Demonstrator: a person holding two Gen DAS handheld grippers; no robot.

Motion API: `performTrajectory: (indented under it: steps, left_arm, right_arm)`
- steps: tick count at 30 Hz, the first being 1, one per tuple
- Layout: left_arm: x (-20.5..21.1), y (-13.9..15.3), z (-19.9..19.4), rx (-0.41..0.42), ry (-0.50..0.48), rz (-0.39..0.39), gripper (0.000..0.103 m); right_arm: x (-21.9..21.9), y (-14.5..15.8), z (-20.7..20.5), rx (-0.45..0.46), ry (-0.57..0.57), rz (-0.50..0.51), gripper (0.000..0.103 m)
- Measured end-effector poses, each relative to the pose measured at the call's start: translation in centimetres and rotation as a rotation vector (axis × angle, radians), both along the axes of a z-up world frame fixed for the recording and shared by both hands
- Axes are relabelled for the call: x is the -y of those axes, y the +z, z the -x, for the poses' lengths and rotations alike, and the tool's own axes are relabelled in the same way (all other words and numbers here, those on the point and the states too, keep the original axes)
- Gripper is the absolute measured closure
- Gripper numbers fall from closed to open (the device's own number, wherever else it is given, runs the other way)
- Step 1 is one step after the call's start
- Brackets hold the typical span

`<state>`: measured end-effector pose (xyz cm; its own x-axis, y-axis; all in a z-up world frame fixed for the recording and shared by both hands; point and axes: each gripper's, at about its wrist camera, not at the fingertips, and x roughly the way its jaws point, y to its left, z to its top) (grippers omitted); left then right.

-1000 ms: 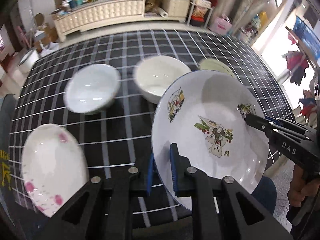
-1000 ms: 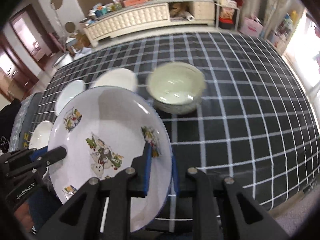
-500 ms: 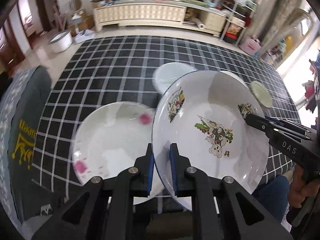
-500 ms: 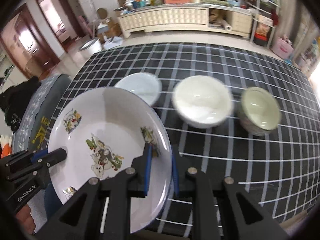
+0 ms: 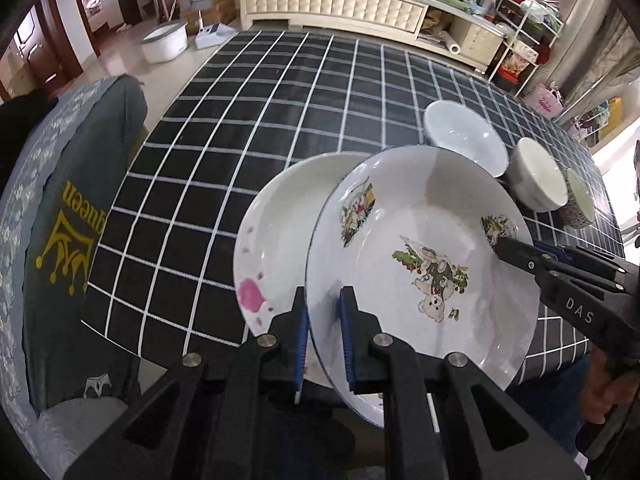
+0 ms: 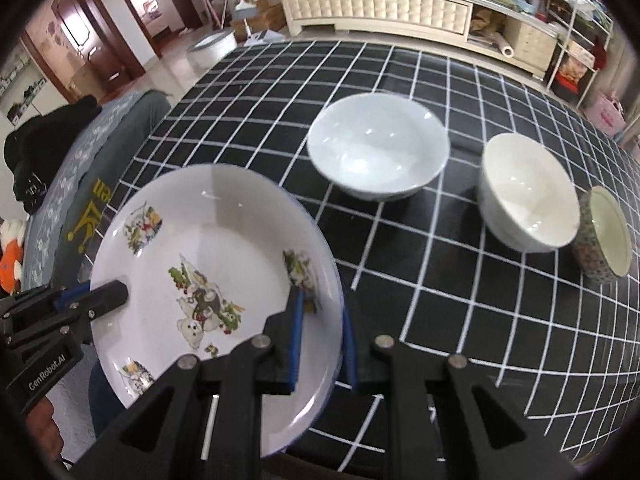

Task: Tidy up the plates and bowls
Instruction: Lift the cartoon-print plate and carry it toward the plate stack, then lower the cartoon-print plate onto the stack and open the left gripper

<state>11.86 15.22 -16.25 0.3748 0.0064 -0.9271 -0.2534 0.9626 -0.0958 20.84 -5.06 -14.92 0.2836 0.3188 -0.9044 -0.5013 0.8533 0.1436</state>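
Note:
A white plate with cartoon bear prints (image 5: 420,264) hangs tilted above the near edge of the black checked table (image 5: 280,100). My left gripper (image 5: 324,300) is shut on its near-left rim. My right gripper (image 6: 322,308) is shut on the opposite rim of the same plate (image 6: 200,264). Each gripper shows in the other's view: the right gripper (image 5: 502,247) and the left gripper (image 6: 118,293). A pink-flowered plate (image 5: 276,236) lies on the table, partly hidden beneath the held plate. A pale blue bowl (image 6: 376,148), a white bowl (image 6: 528,196) and a small patterned bowl (image 6: 608,236) stand in a row to the right.
A chair with a grey cover and a yellow crown print (image 5: 68,220) stands at the table's left end. A cream sideboard (image 5: 332,0) lines the far wall. A person's hand (image 5: 600,380) grips the right tool. The table's near edge runs just under the plates.
Both grippers have carried the cartoon plate leftward along the table. It was in front of the bowls and now hangs over the pink-flowered plate. Both grips are unchanged.

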Motion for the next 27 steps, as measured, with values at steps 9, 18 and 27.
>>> performTrajectory:
  steps: [9, 18, 27]
  left_arm:
    - [-1.7, -1.5, -0.9, -0.017, 0.023, 0.029, 0.089]
    - [-3.6, -2.3, -1.5, -0.037, 0.039, 0.010, 0.089]
    - [-4.2, -2.7, -1.8, -0.041, 0.041, 0.005, 0.091]
  right_arm:
    - [-2.0, -0.6, -0.4, 0.021, 0.032, 0.045, 0.083]
    - [-3.9, -1.6, -0.7, -0.001, 0.059, 0.055, 0.083]
    - [-5.2, -1.4, -0.7, 0.066, 0.094, 0.113, 0.088]
